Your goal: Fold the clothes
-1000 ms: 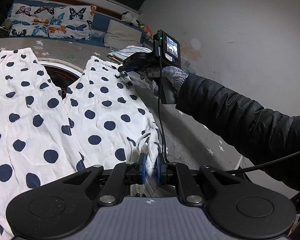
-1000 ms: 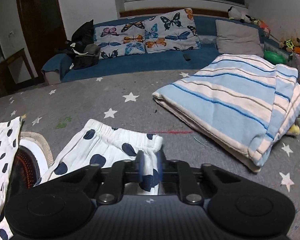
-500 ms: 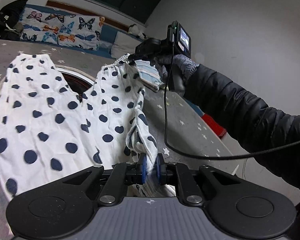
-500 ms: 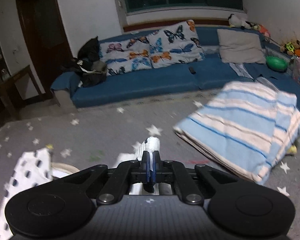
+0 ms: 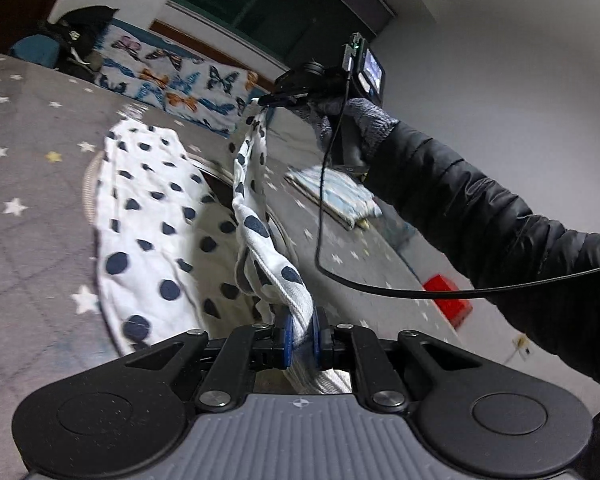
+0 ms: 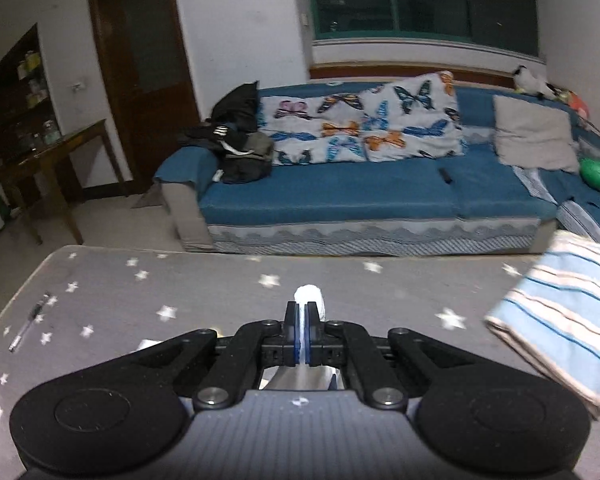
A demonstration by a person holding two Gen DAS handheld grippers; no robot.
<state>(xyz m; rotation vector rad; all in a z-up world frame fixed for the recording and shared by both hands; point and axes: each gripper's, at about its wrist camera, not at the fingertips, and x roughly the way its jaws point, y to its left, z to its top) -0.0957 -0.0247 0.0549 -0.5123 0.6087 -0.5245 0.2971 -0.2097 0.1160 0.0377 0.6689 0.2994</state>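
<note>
White trousers with dark blue dots lie partly on the grey star-patterned surface. One leg is lifted off it and stretched taut as a twisted band between the two grippers. My left gripper is shut on the near end of that band. In the left wrist view my right gripper, held by a gloved hand in a black sleeve, pinches the far end high above the surface. In the right wrist view the right gripper is shut on a small white tuft of cloth.
A folded blue striped blanket lies on the surface at the right. A pen rests near the left edge. Beyond stands a blue sofa with butterfly cushions and dark clothes. A red object sits right of the band.
The right gripper has risen and drawn away with the trouser leg, pulling it off the surface into a taut band. The left gripper moved sideways, still gripping its end. Both views tilted upward.
</note>
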